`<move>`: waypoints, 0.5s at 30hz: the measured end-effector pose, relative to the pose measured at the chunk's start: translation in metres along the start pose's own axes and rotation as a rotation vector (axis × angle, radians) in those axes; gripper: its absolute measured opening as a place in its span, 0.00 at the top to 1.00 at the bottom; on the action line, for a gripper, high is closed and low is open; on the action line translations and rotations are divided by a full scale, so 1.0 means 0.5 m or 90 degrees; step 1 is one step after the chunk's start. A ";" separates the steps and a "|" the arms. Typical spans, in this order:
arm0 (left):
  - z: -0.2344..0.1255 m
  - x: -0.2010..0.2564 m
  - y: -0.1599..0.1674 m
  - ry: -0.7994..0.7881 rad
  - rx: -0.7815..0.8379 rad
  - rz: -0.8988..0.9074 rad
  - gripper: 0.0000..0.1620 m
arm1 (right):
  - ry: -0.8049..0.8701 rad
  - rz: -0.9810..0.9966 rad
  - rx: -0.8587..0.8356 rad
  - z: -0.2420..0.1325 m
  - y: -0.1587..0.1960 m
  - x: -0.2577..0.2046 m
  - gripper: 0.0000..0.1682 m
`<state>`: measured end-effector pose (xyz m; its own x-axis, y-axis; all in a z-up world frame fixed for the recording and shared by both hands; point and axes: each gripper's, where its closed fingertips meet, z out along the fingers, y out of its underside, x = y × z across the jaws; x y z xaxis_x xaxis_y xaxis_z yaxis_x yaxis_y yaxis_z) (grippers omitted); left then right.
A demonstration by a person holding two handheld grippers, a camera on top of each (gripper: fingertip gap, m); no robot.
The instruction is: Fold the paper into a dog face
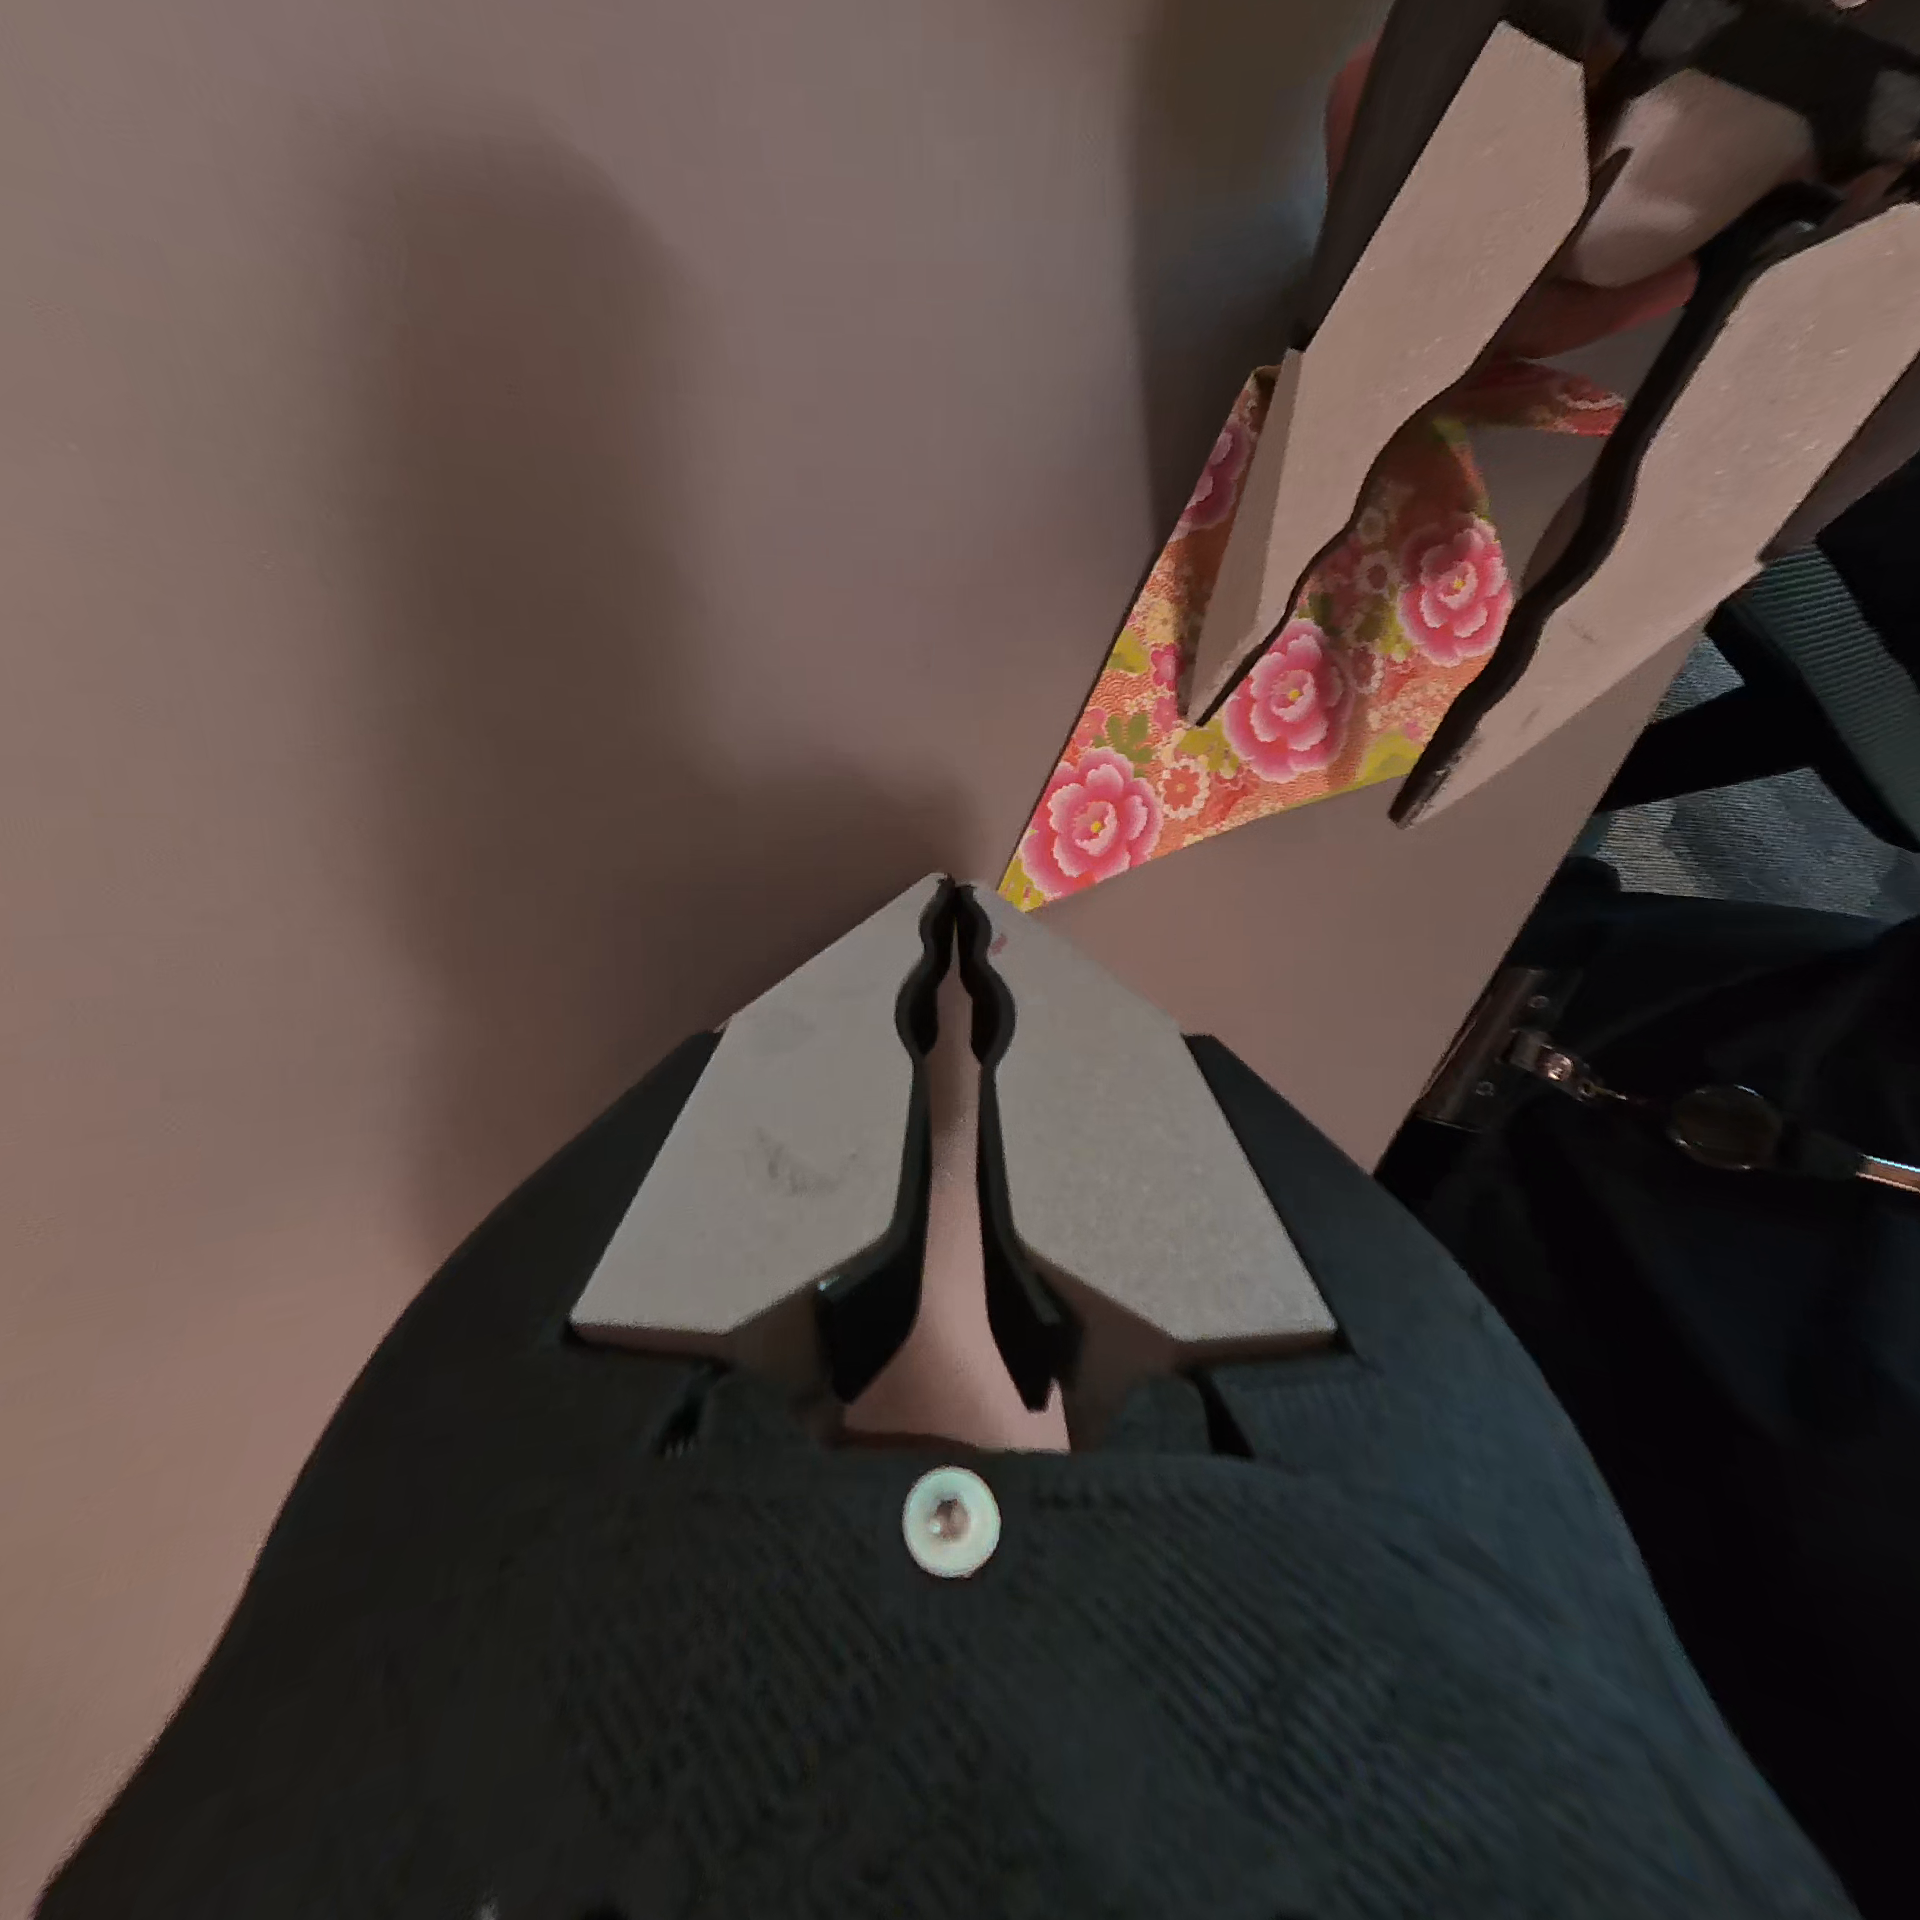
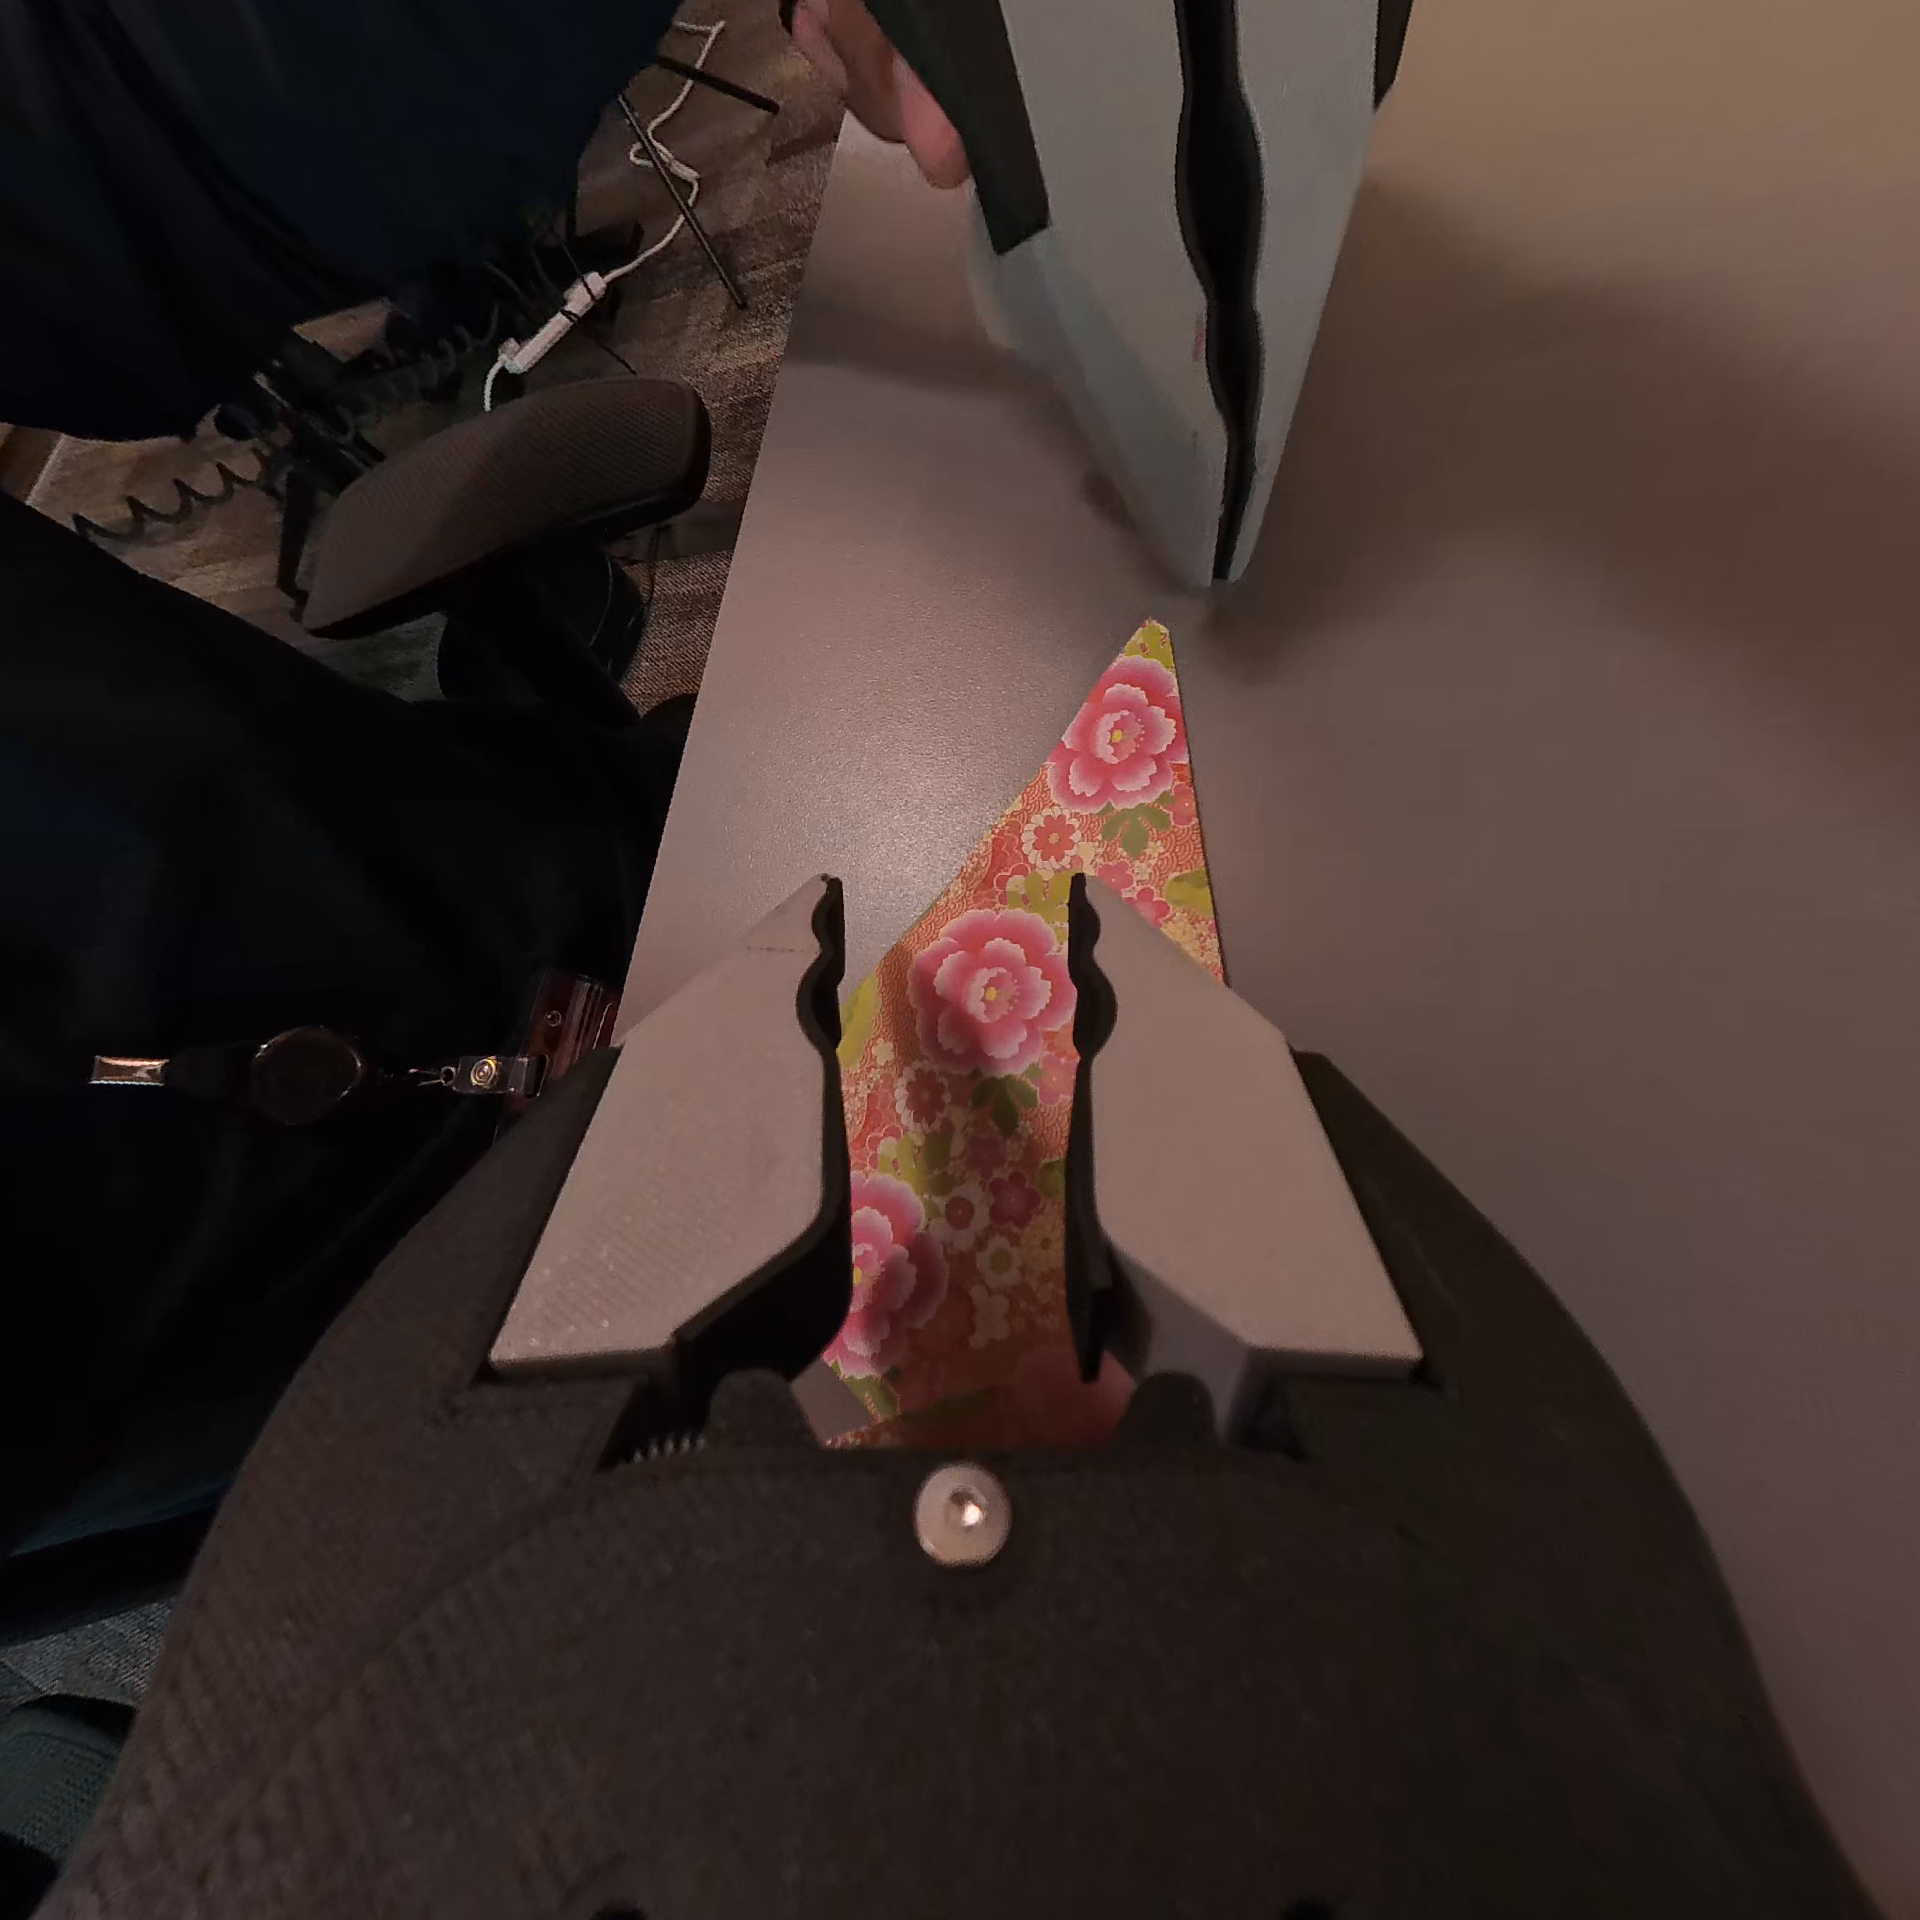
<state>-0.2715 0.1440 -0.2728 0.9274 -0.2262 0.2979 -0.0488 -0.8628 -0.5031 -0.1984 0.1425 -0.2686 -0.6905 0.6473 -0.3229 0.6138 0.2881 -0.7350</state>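
Note:
The floral paper, pink flowers on orange, lies on the grey table folded into a triangle. It also shows in the right wrist view. My left gripper is shut and empty, with its tips down at the table right beside the paper's sharp corner. In the right wrist view the left gripper stands just past that corner. My right gripper is open and low over the paper's wide part, one finger above the paper, the other near its edge. A paper flap is raised under it.
The table edge runs close beside the paper. Past it are a person in dark clothes with a badge reel, a chair seat and cables on the carpet. Bare table lies on the other side. One gripper's finger ends stand about 8 cm off the other's.

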 end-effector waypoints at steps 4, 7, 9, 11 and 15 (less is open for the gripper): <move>-0.014 0.007 0.012 0.031 -0.025 -0.022 0.80 | 0.000 0.000 0.001 -0.001 0.000 0.000 0.76; -0.017 0.018 0.028 0.056 -0.052 0.009 0.75 | -0.002 0.002 0.002 -0.001 0.000 -0.001 0.76; -0.017 0.016 0.027 0.036 -0.043 0.082 0.78 | -0.002 0.002 0.002 -0.001 0.000 -0.001 0.76; -0.014 0.008 0.031 0.007 -0.046 0.133 0.77 | -0.003 0.003 0.003 -0.001 0.000 -0.002 0.75; -0.007 0.027 0.023 0.058 -0.036 0.104 0.72 | -0.006 0.005 0.004 -0.002 0.000 -0.002 0.75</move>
<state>-0.2606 0.1296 -0.2717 0.8685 -0.4026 0.2892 -0.2185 -0.8346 -0.5056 -0.1974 0.1424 -0.2675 -0.6893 0.6430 -0.3337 0.6166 0.2789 -0.7362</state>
